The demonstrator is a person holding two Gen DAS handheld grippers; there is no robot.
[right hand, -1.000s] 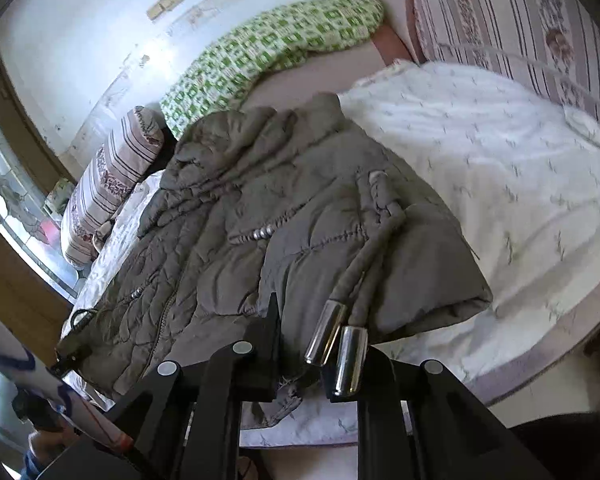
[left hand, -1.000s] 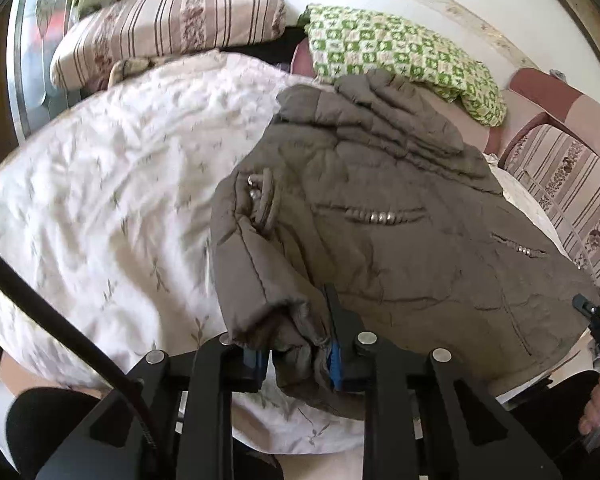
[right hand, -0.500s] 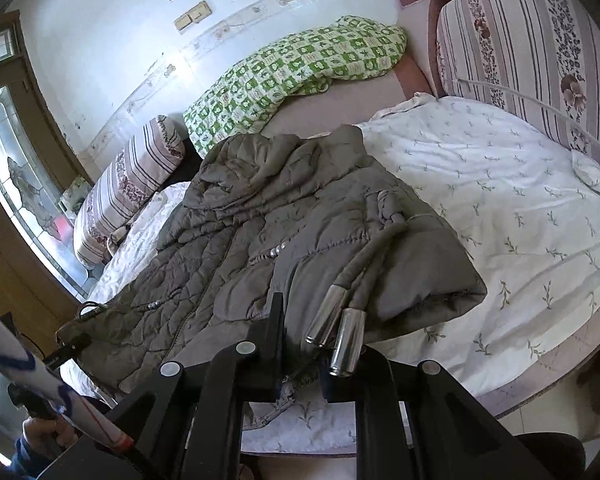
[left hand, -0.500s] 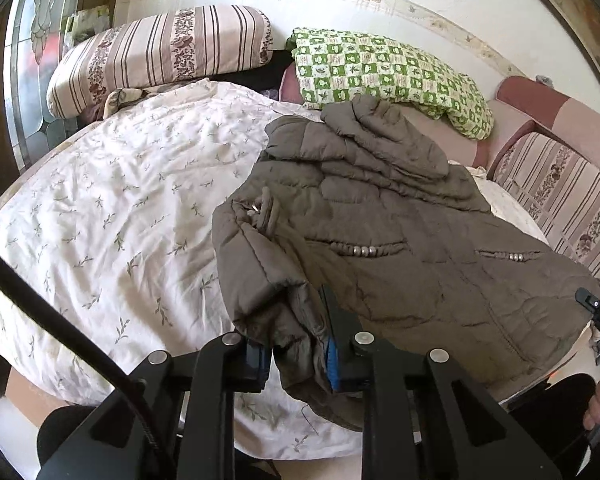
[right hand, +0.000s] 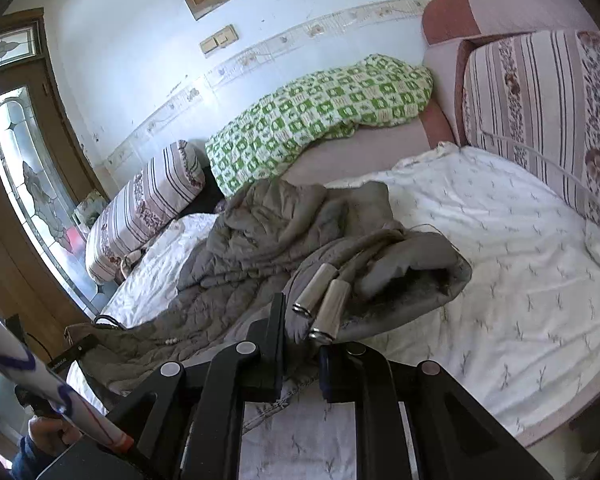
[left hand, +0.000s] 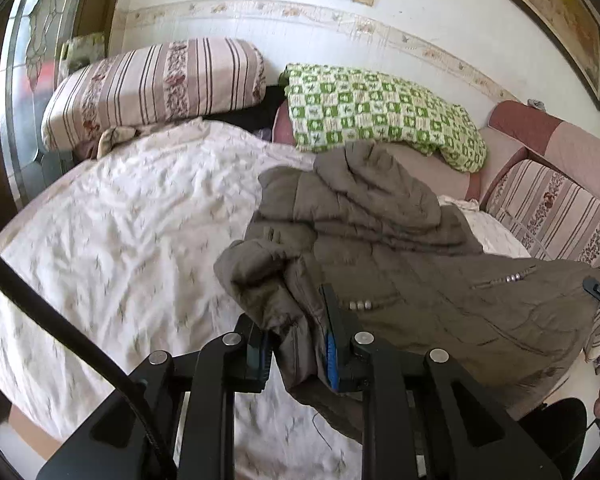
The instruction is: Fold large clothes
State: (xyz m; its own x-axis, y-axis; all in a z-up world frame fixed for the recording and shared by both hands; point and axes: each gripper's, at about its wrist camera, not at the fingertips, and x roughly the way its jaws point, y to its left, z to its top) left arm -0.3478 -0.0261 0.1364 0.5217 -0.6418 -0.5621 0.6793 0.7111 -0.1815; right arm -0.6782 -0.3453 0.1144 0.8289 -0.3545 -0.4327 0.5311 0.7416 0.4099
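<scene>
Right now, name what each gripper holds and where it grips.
Both hold the jacket: the left gripper pinches its bunched near edge, the right gripper its hem beside the metal cord ends.

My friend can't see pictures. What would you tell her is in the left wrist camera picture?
The left gripper is shut on a bottom corner of a big brown padded coat, holding that edge above a bed with a white leafy sheet. Behind the coat lie a striped pillow and a green checked blanket by a white wall.

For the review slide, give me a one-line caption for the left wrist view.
Left gripper clamps the near hem of a brown padded coat lying on a floral bedsheet.
</scene>
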